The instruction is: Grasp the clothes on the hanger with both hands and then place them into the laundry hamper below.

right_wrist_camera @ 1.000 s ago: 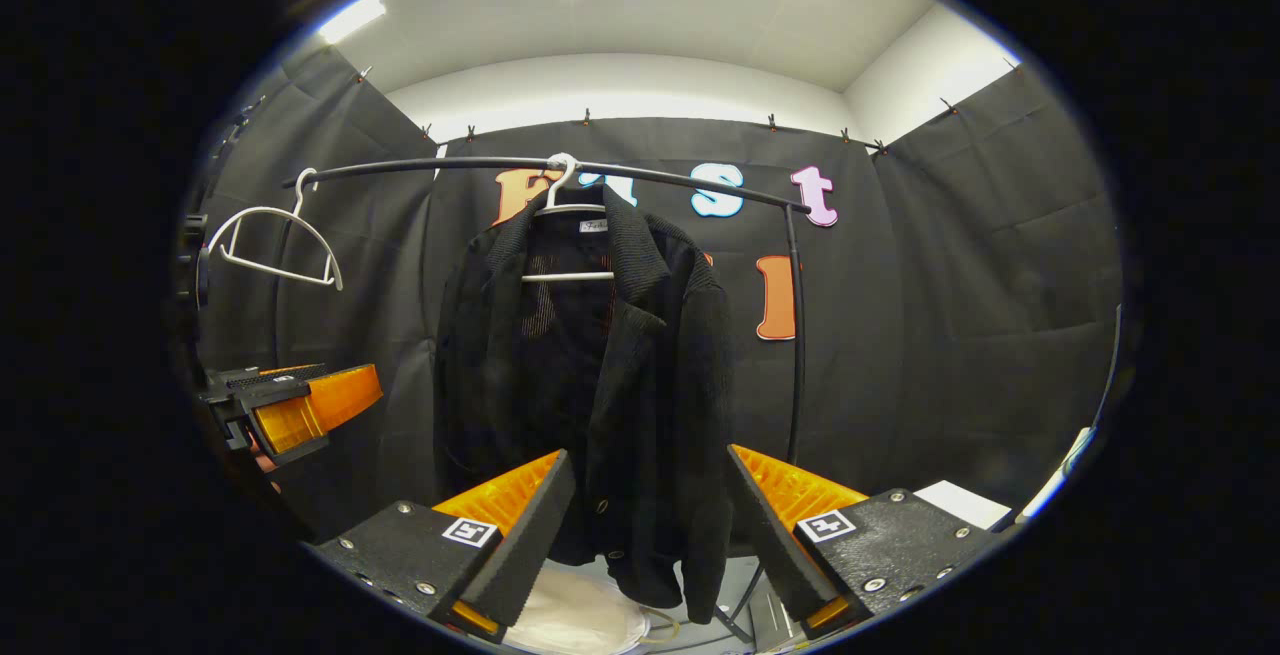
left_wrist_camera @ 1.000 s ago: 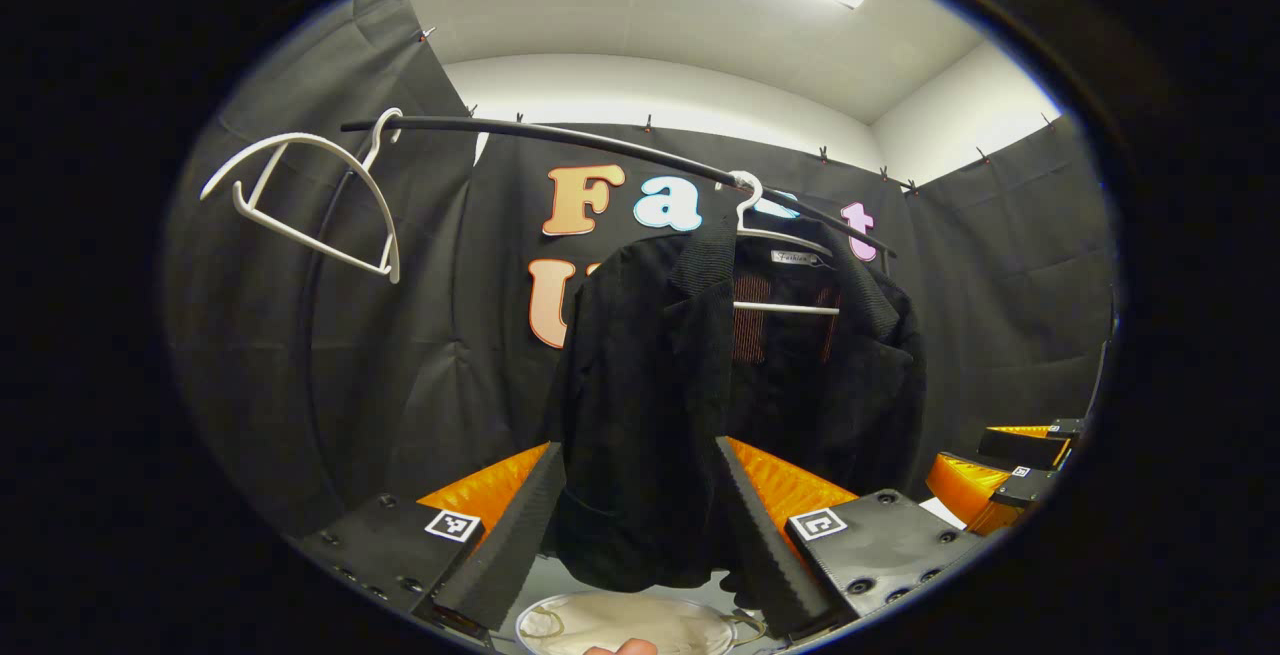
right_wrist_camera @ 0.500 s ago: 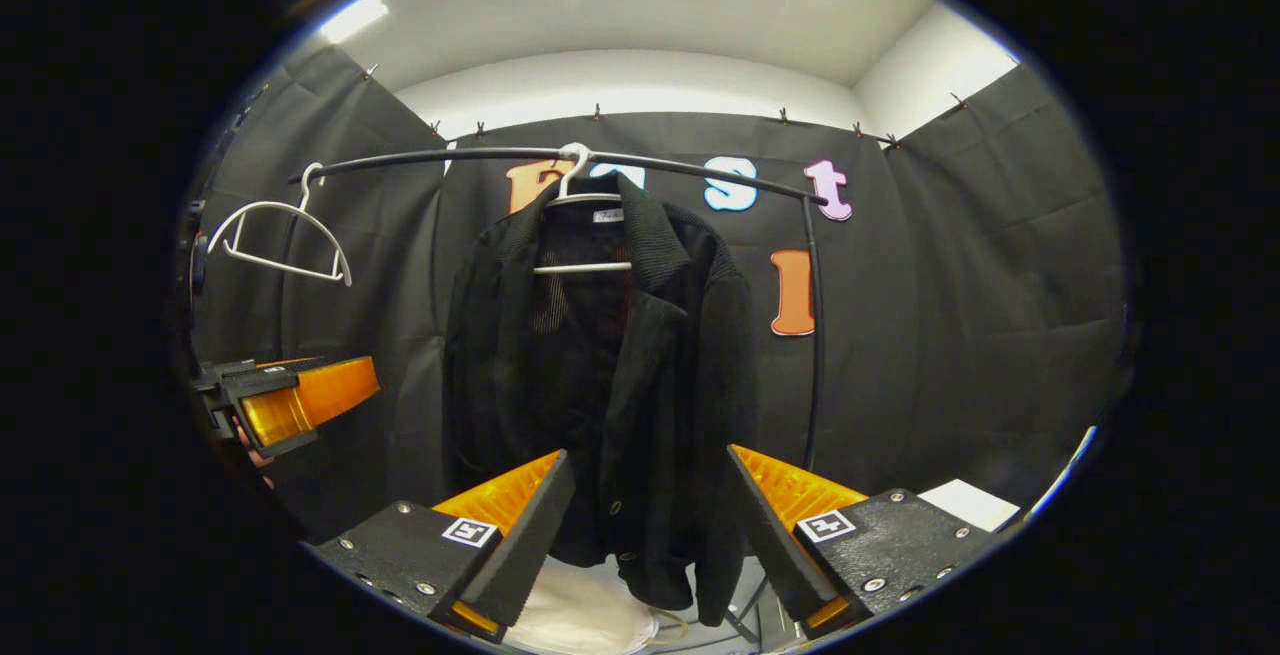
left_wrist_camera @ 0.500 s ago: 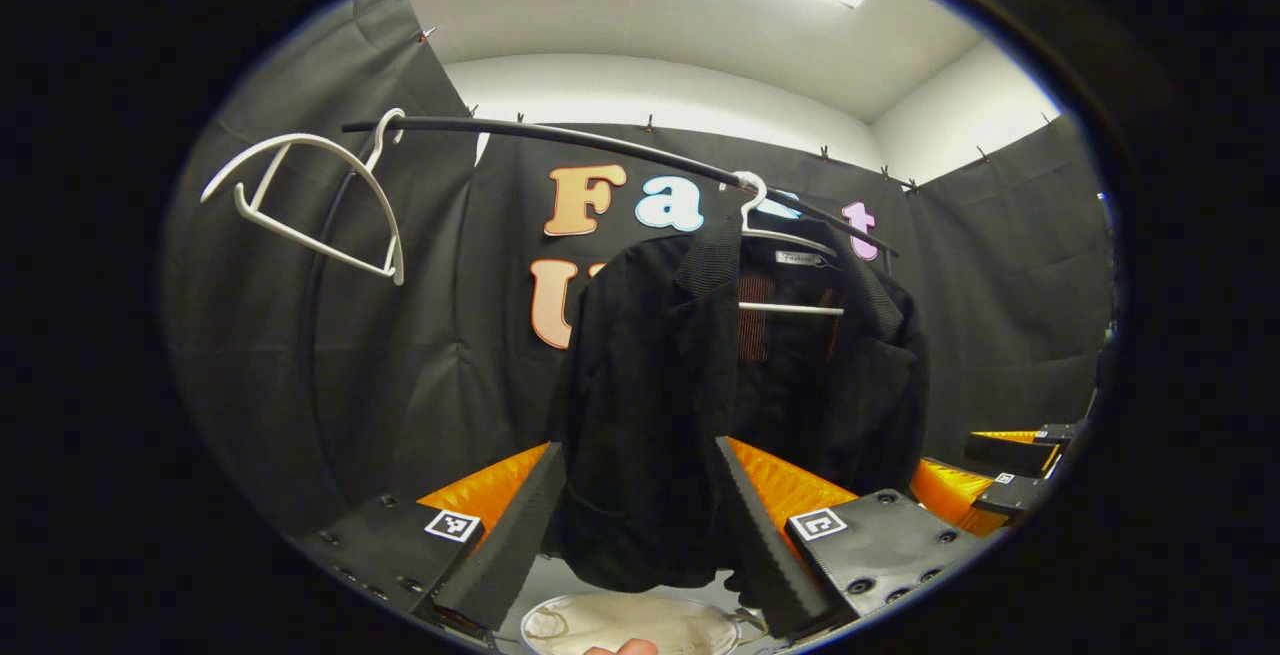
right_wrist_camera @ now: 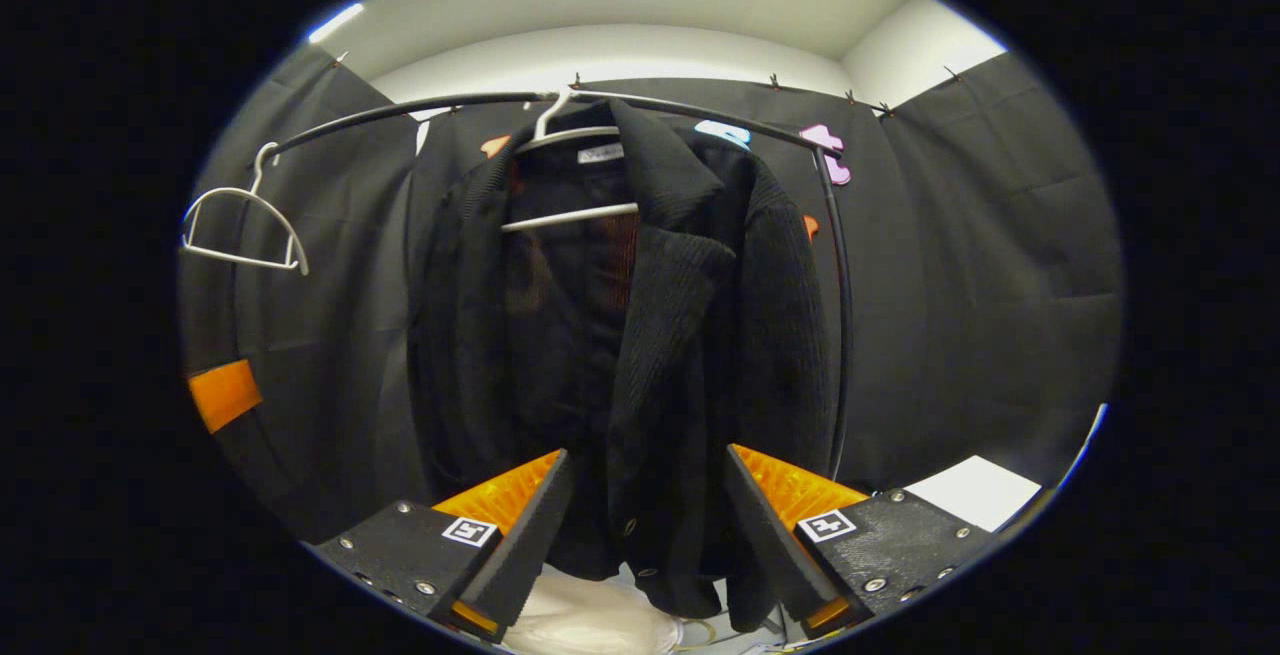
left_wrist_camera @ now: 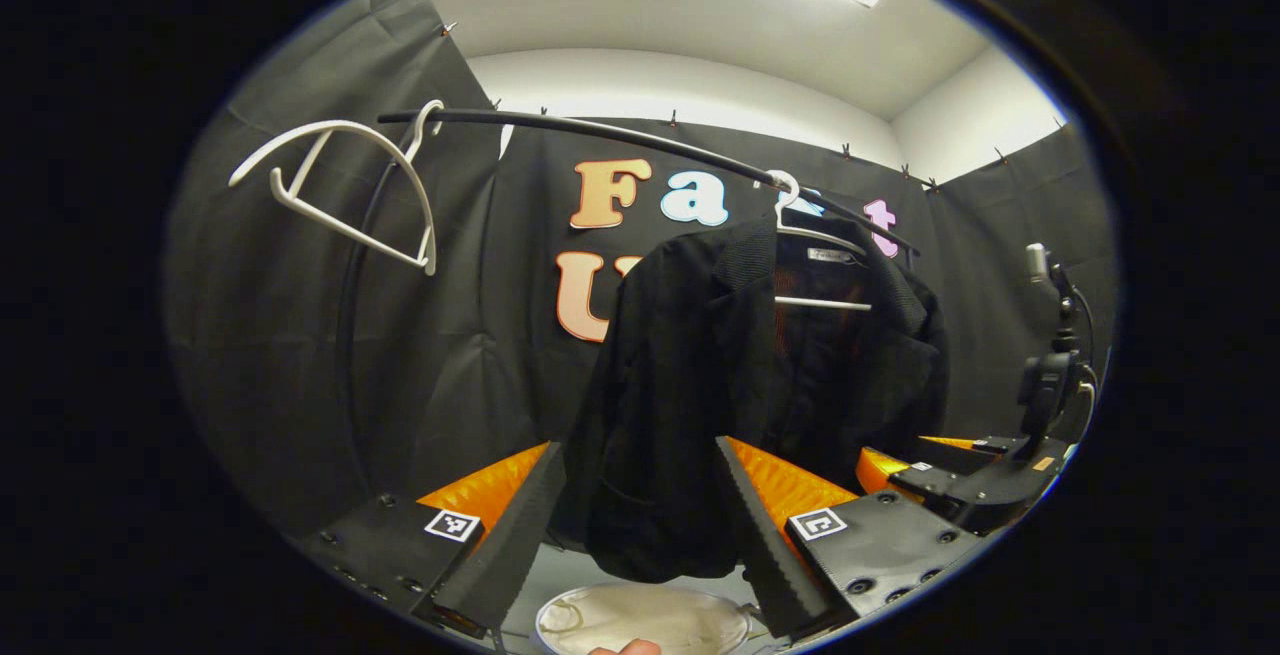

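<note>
Ribbed black jacket (right_wrist_camera: 640, 335) drapes a thin white hanger (right_wrist_camera: 570, 220).

We see a black rail (left_wrist_camera: 600, 135) arching across the booth, and it carries everything that hangs here. On it, a white hanger (left_wrist_camera: 815, 235) holds a black jacket (left_wrist_camera: 690, 405), its collar spread over the hanger's shoulders and its hem dangling free. Well apart along the same rail hangs an empty white hanger (left_wrist_camera: 345, 190), tilted. Below the jacket's hem, a pale laundry hamper (left_wrist_camera: 640, 620) sits on the floor (left_wrist_camera: 570, 570).
</note>
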Motion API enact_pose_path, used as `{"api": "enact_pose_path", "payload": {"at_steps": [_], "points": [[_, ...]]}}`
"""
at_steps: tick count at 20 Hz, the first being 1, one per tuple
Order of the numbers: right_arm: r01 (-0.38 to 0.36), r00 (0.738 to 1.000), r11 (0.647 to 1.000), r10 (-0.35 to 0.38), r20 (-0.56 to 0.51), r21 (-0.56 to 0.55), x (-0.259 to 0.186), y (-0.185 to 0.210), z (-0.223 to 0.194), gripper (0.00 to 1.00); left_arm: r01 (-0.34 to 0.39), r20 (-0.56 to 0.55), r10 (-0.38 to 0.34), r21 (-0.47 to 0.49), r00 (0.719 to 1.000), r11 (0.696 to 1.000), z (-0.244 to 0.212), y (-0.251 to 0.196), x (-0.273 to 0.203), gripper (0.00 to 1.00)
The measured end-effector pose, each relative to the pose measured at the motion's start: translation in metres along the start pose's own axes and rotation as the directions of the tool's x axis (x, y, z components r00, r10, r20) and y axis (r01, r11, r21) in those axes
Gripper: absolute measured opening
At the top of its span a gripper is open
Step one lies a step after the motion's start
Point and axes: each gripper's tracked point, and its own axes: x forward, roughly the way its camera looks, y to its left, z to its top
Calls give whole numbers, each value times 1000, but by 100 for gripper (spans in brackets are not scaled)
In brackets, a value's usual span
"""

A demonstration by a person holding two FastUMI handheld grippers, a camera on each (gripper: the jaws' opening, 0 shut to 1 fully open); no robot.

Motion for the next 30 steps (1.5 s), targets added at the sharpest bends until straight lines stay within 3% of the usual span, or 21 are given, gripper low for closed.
{"api": "enact_pose_path", "payload": {"at_steps": [1, 7, 8, 10, 16, 17, 18, 22, 24, 25, 26, 27, 28, 30], "points": [[1, 1000, 1000, -1, 3, 20, 12, 1, 1, 99, -16, 3, 16, 2, 1000, 1000, 2, 8, -1, 100], [34, 999, 999, -34, 2, -34, 67, -8, -3, 94, -77, 21, 76, 8, 997, 997, 8, 41, -2, 93], [43, 999, 998, -43, 3, -43, 73, -12, -3, 99, -79, 23, 79, 6, 997, 997, 8, 44, 0, 97], [41, 999, 998, -42, -4, -40, 78, -17, -4, 98, -74, 28, 74, 2, 997, 997, 9, 44, 3, 97], [25, 1000, 999, -25, -13, -46, 66, -24, 1, 29, 90, 79, -90, 11, 993, 996, 19, -9, 36, 100], [17, 1000, 999, -17, -3, -45, 61, -23, 7, 8, 125, 81, -125, 8, 989, 992, 17, -20, 46, 100], [14, 1000, 999, -13, 10, -51, 52, -23, 12, 12, 155, 81, -155, 6, 985, 988, 16, -33, 56, 100], [-47, 999, 992, 49, 17, -116, 20, -14, 25, 3, 224, 60, -224, 3, 973, 975, 2, -86, 88, 93], [-73, 997, 989, 77, 20, -130, 11, -11, 31, 3, 232, 59, -233, 11, 971, 973, -2, -105, 111, 100], [-91, 995, 987, 95, 24, -132, 9, -10, 34, 10, 227, 60, -229, 27, 972, 973, -2, -114, 124, 100], [-110, 993, 985, 115, 27, -129, 5, -8, 37, 5, 214, 62, -216, 43, 974, 976, -2, -120, 136, 100], [-134, 990, 983, 138, 29, -124, 3, -7, 40, 0, 194, 65, -197, 53, 978, 980, 0, -125, 144, 93], [-156, 987, 980, 161, 31, -120, 1, -5, 44, 0, 173, 69, -177, 57, 982, 983, 1, -129, 151, 96], [-196, 979, 974, 200, 31, -114, -1, -6, 47, 0, 133, 72, -139, 87, 988, 987, -3, -140, 166, 92]]}}
